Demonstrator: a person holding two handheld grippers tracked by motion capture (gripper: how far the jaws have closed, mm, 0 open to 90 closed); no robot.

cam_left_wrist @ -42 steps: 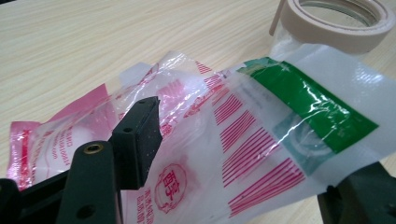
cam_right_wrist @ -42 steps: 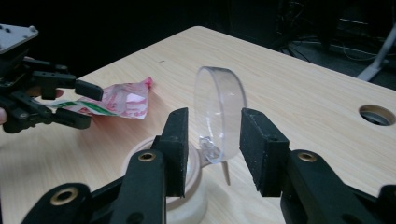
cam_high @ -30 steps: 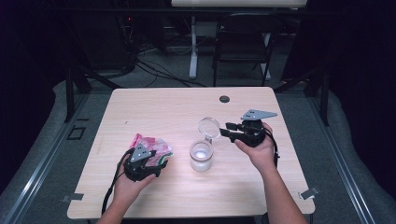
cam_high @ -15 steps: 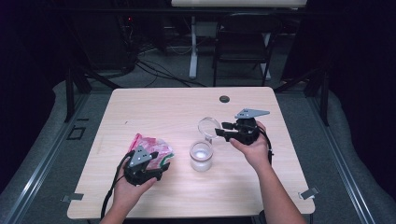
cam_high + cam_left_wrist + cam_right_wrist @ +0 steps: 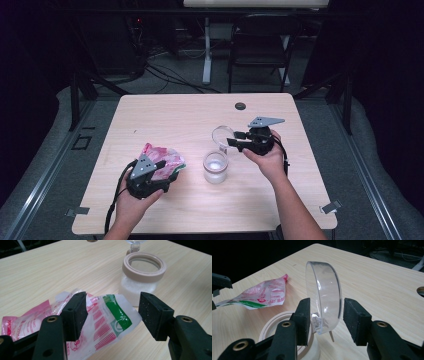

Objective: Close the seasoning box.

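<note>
One jar point(image 5: 215, 167) stands on the table point(image 5: 190, 115), between the two grippers: the left gripper point(image 5: 159, 181) and the right gripper point(image 5: 233, 140). One clear lid point(image 5: 324, 297) sits between the right gripper's jaws. One crumpled packet point(image 5: 100, 317) lies between the left gripper's jaws. Two hands show.

Crumpled pink-white packet point(image 5: 100, 322) with green stripe near table's front left; open jar point(image 5: 143, 277) holding white powder, clear lid point(image 5: 324, 295) upright.
</note>
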